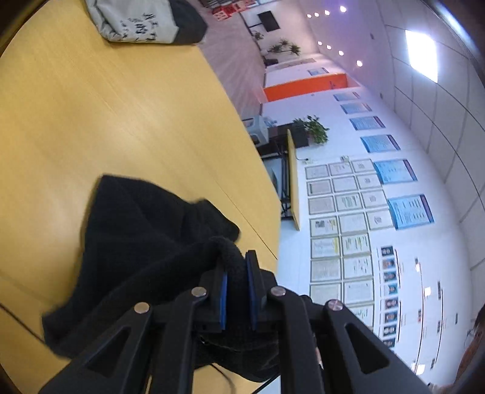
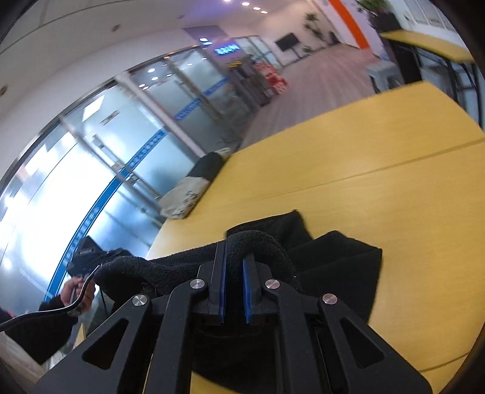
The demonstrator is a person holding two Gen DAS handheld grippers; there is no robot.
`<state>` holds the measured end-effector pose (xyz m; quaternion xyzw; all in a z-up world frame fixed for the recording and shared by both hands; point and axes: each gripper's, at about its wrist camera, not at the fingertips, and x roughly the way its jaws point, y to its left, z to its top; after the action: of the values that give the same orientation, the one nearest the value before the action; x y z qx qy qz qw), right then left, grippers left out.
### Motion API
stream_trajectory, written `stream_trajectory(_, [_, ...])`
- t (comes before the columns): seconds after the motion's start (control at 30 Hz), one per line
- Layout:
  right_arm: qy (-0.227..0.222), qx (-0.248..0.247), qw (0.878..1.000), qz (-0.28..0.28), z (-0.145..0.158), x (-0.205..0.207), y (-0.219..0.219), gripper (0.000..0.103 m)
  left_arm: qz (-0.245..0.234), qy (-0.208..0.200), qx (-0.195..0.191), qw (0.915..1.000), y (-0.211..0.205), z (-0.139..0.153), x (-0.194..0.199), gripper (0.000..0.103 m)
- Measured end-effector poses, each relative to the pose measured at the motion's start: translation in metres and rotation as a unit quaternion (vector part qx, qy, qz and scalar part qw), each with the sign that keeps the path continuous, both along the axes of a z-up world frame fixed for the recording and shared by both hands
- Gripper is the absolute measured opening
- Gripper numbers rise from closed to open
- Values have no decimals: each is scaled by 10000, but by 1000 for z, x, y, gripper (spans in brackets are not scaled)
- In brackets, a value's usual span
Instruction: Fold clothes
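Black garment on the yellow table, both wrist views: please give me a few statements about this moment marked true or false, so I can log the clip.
1. The left gripper has the black garment between its blue pads. True.
2. The right gripper is empty and open wide. False: a thick fold of the black garment sits between its pads.
3. The garment lies flat and neatly folded. False: it is bunched, partly lifted, partly resting on the table.
4. A folded light-coloured garment with dark print lies further off on the table. True.
5. The table top is white. False: it is yellow wood grain.
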<state>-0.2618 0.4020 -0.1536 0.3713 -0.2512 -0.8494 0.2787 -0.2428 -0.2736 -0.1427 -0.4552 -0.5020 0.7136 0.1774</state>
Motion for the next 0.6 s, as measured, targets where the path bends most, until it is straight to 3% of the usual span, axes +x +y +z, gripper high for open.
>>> stream_trajectory(0.1, [-309,-38,9991,-277,-37,-42,13,7,33,-231,-14,9997,-3,-42,-49,11])
stream_trajectory(0.3, [-770,10,9955,-558,-101,-90,33,7,-19,-546,36,9985,-6,-114,-98,11])
stream_trajectory(0.5, [-986,-400,9914,-756,-121,-90,59,11,-372,-666,-130,9970,9,-149,-137,13])
stream_trajectory(0.57, [-985,-389,9910,-824,-115,-85,62,28,-504,-689,-310,9959,15,-149,-144,16])
stream_trajectory(0.6, [-967,-353,9909,-865,-110,-83,64,53,-553,-667,-455,9952,17,-143,-145,20])
